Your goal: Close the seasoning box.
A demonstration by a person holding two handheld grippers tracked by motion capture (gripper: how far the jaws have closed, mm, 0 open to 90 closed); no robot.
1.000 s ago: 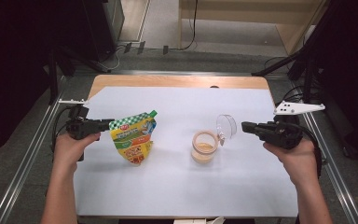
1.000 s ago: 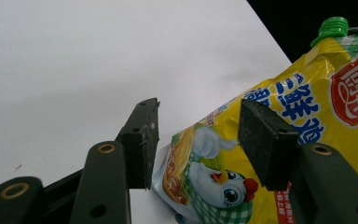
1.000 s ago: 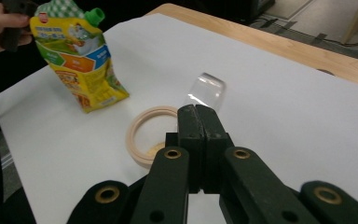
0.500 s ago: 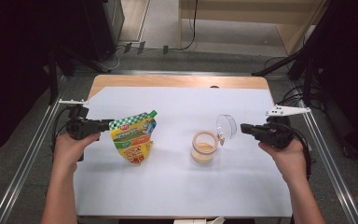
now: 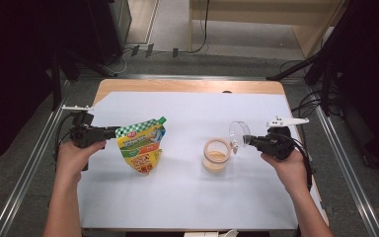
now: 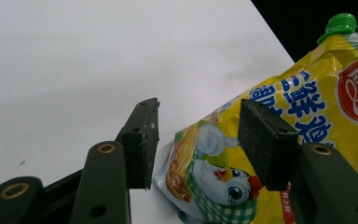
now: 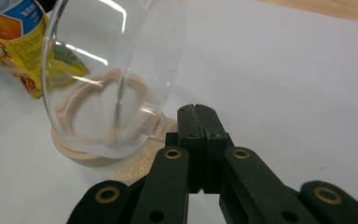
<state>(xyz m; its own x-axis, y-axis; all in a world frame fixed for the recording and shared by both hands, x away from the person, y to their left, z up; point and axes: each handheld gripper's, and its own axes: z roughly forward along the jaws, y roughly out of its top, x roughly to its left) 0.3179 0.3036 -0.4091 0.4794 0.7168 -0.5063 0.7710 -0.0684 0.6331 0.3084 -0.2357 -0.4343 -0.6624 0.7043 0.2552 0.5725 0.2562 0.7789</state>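
Note:
A yellow food pouch (image 5: 142,145) with a green cap lies on the white sheet at the left. My left gripper (image 5: 114,132) sits level at its left edge. In the left gripper view the jaws (image 6: 196,140) stand apart around a corner of the pouch (image 6: 307,93), with a gap beside the left pad. A jar with a beige rim (image 5: 216,154) holds pale granules. Its clear domed lid (image 5: 239,132) stands tilted up at the jar's right. My right gripper (image 5: 249,140) is shut, its tips (image 7: 196,112) against the lower edge of the lid (image 7: 107,70). Whether they pinch it is unclear.
The white sheet (image 5: 192,197) covers a wooden table whose bare edge (image 5: 187,86) shows at the back. Metal rails (image 5: 343,163) run along both sides. Dark stands and cables sit beyond the table on the floor.
My right hand has sunk lower and shifted a little left toward the jar. The lid, the pouch and the left hand stay where they were.

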